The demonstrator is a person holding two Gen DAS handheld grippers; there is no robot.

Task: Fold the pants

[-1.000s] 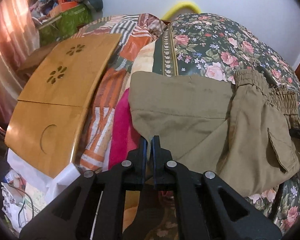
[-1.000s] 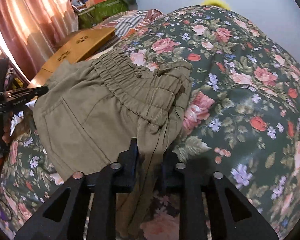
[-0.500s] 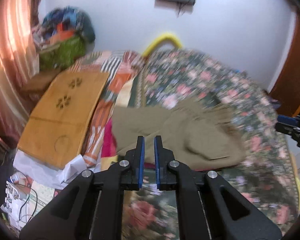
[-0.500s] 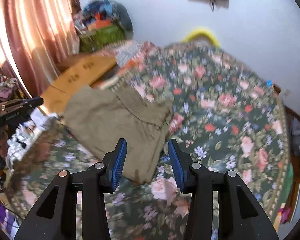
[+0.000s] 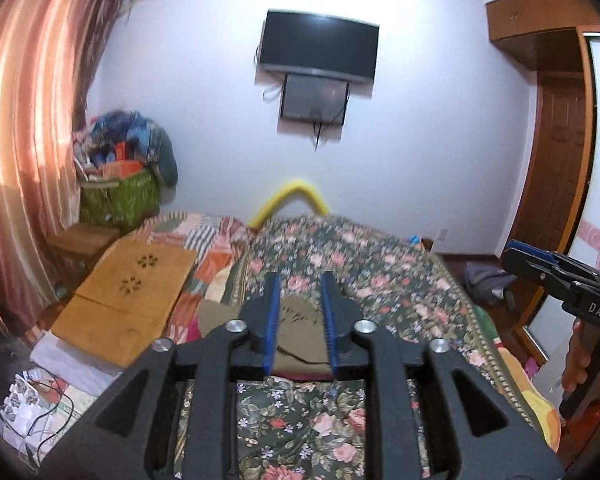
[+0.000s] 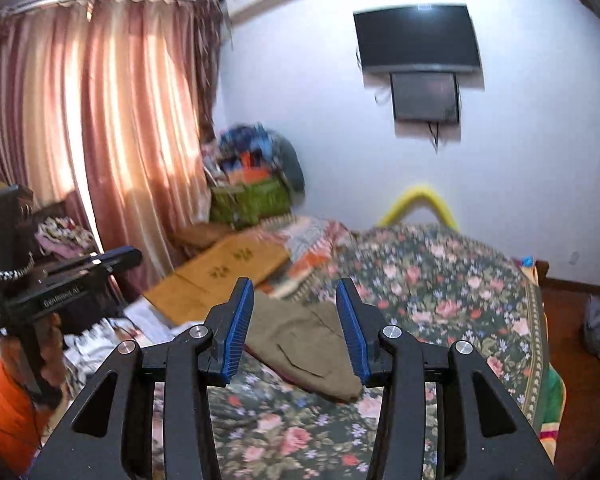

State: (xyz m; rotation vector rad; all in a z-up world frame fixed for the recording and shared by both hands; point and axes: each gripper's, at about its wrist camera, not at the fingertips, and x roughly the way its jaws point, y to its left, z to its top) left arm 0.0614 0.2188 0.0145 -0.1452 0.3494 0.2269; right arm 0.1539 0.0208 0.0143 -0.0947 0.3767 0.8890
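Observation:
The olive-green pants [image 6: 300, 348] lie folded in a compact pile on the floral bedspread [image 6: 440, 292]. They also show in the left wrist view [image 5: 300, 332], partly hidden behind my fingers. My left gripper [image 5: 300, 320] is open and empty, raised well back from the pants. My right gripper [image 6: 296, 328] is open wide and empty, also lifted away from the pants. Each gripper shows at the edge of the other's view: the right gripper [image 5: 556, 276] and the left gripper [image 6: 64, 280].
A wooden lap table [image 5: 128, 300] lies on the bed's left side on striped blankets [image 5: 216, 252]. A green basket of clothes [image 5: 120, 200] stands in the corner by the curtain [image 6: 100, 140]. A television [image 5: 320, 48] hangs on the wall. A wooden door [image 5: 560, 172] is at the right.
Both grippers let go of the pants, opened and pulled up and back from the bed. The pants stay folded on the bedspread.

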